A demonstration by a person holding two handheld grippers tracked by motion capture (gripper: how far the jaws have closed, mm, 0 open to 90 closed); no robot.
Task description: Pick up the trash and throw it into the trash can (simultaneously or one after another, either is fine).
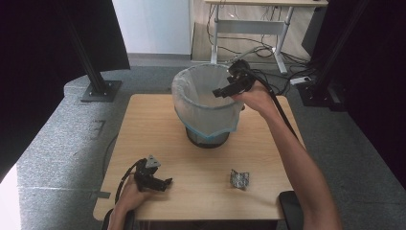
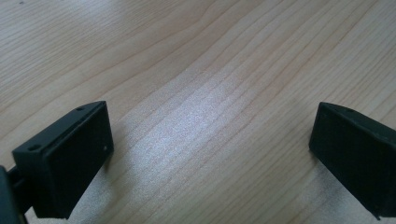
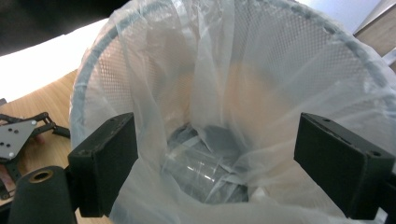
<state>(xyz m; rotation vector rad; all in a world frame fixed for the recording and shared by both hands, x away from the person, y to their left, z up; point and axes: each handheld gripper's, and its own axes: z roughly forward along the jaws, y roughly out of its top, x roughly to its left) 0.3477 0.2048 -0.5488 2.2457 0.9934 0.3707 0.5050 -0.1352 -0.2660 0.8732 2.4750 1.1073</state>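
Item: right gripper (image 1: pixel 218 92), jaws spread and empty over the lined wastebasket (image 1: pixel 184 108); best withdrawn clear of the plastic liner (image 3: pixel 219 93), avoiding snags.

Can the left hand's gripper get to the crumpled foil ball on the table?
Probably yes. The left gripper rests open on the table, and bare wood lies between it and the foil ball; the bin stands farther back.

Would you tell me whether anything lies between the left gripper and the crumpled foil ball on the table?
Nothing visible does: only bare table separates the open left gripper from the foil ball; the lined bin stands farther back.
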